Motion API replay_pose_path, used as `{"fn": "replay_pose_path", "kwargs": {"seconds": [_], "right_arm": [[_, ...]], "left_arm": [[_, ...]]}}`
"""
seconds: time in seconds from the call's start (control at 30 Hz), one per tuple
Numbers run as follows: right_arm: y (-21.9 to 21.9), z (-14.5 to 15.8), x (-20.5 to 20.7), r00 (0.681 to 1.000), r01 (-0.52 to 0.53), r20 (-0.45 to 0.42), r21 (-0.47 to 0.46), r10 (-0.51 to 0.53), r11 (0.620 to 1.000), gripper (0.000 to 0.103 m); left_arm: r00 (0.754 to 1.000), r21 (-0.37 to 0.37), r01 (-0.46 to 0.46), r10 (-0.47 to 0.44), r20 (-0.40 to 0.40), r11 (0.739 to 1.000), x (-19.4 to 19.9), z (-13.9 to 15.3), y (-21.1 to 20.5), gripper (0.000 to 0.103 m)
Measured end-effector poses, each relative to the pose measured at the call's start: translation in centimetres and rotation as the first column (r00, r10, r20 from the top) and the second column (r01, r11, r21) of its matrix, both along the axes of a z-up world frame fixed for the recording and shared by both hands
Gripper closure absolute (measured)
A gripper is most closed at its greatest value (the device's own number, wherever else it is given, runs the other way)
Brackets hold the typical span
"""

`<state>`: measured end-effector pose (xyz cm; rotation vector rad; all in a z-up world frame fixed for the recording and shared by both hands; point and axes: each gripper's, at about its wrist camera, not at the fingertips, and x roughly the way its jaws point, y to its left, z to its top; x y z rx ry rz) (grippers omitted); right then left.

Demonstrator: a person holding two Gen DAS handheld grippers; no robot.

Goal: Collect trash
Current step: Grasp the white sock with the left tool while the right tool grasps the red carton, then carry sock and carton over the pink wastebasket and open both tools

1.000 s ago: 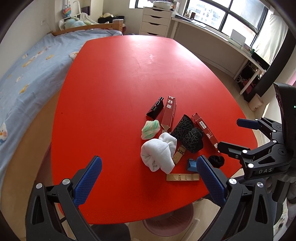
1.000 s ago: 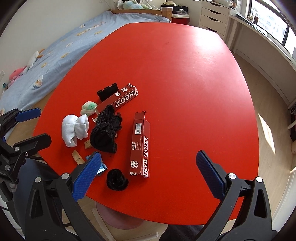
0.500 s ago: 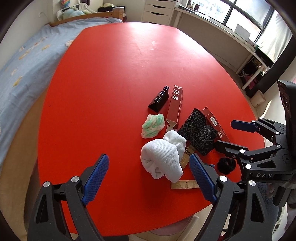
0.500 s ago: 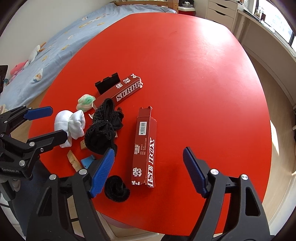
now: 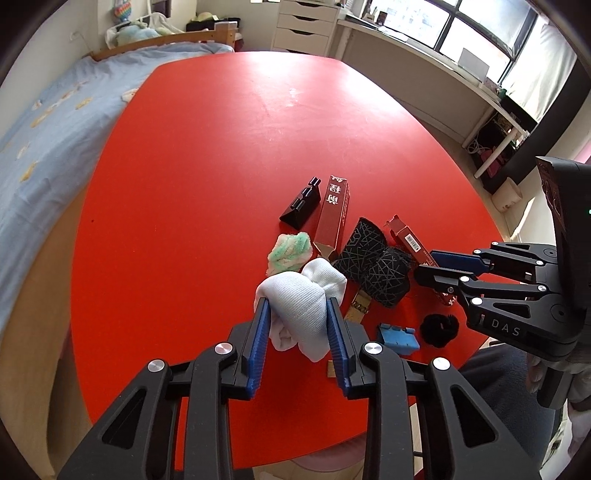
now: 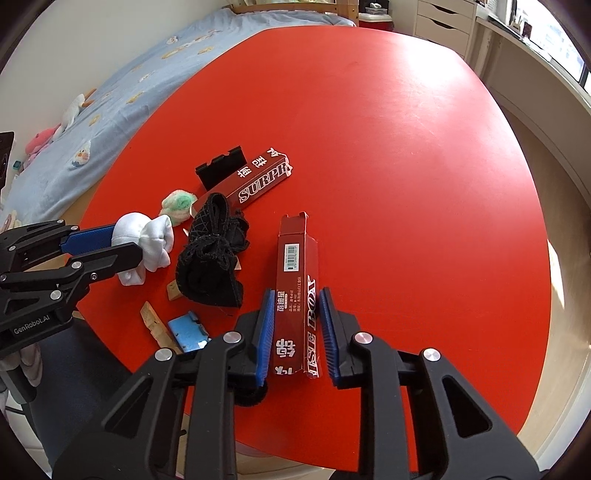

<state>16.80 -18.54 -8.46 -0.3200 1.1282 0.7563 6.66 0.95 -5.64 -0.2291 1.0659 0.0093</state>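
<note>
My left gripper (image 5: 295,308) is shut on a rolled white sock (image 5: 299,302) near the front edge of the red table (image 5: 221,166); it also shows in the right wrist view (image 6: 146,240). My right gripper (image 6: 297,299) is closed around the near end of a dark red carton (image 6: 297,280) marked "BOX"; both pads touch its sides. Beside them lie a black netted cloth (image 6: 212,254), a second red carton (image 6: 255,181), a green-white ball (image 5: 290,251), a black holder (image 5: 301,205), a blue block (image 5: 397,334), a black scrunchie (image 5: 439,328) and wooden pieces (image 6: 155,323).
A pink bin (image 5: 325,467) stands under the table's front edge. A bed with blue bedding (image 5: 40,122) runs along the left. Drawers (image 5: 304,27) and a desk under windows (image 5: 424,70) are at the back and right.
Both grippers came down and forward and closed: the left on the white sock, the right around the red carton. Both were wide open before.
</note>
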Motion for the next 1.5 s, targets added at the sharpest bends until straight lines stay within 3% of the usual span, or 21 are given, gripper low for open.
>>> {"fn": "replay_pose_path", "kwargs": {"seconds": [0.47, 1.03, 1.3, 1.5], "right_arm": [[-1.2, 3.3, -1.5, 0.998, 0.008, 0.056, 0.058, -0.011, 0.998, 0.08], [-5.2, 8.0, -8.2, 0.991, -0.046, 0.131, 0.141, 0.028, 0.989, 0.079], [-6.7, 8.8, -12.0, 0.988, -0.08, 0.143, 0.155, 0.058, 0.985, 0.079], [-7.7, 7.6, -14.2, 0.992, -0.084, 0.108, 0.151, 0.068, 0.985, 0.079]], "left_arm": [[0.999, 0.009, -0.003, 0.002, 0.054, 1.0, -1.7, 2.3, 0.0, 0.073], [0.991, 0.038, 0.028, -0.033, 0.132, 0.999, -7.0, 5.3, -1.5, 0.073], [0.986, 0.025, 0.058, -0.061, 0.154, 0.998, -10.0, 5.6, -2.8, 0.073], [0.987, 0.003, 0.073, -0.073, 0.141, 0.997, -11.8, 5.1, -3.6, 0.073]]}}
